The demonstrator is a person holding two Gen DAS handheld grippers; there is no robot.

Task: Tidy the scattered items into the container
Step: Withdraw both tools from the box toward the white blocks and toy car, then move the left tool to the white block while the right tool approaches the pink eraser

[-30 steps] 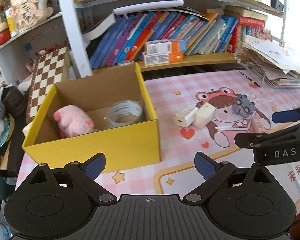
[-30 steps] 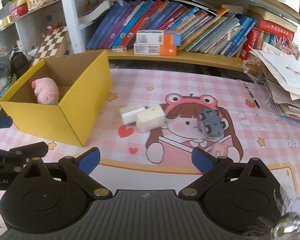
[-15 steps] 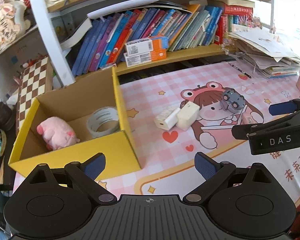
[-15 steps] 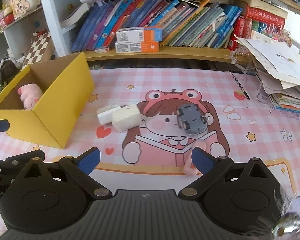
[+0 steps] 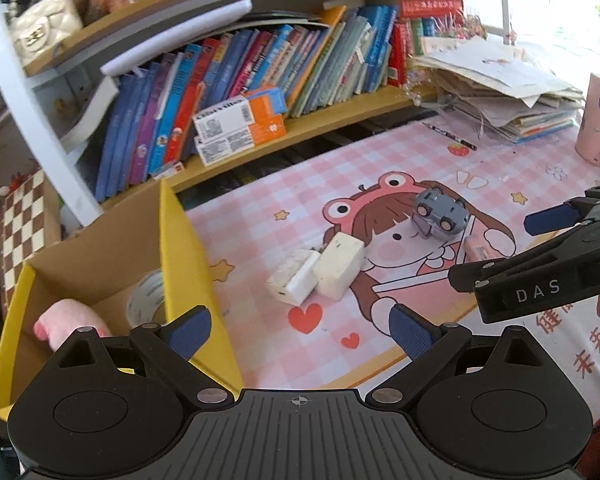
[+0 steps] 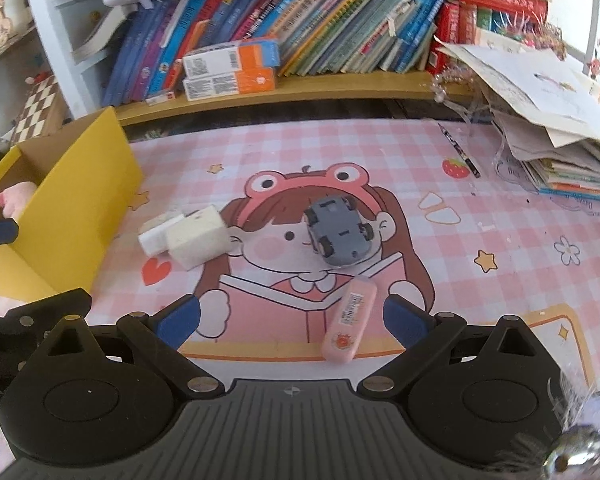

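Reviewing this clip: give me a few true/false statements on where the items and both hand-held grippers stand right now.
1. The grey toy car lies upside down on the mat. True.
2. The tape roll sits inside the yellow box. True.
3. The right hand-held gripper is shut on the pink eraser. False: it is open, the eraser lying loose on the mat.
4. The two white blocks are in the box. False: they lie on the mat beside it.
5. The left hand-held gripper is open and empty. True.
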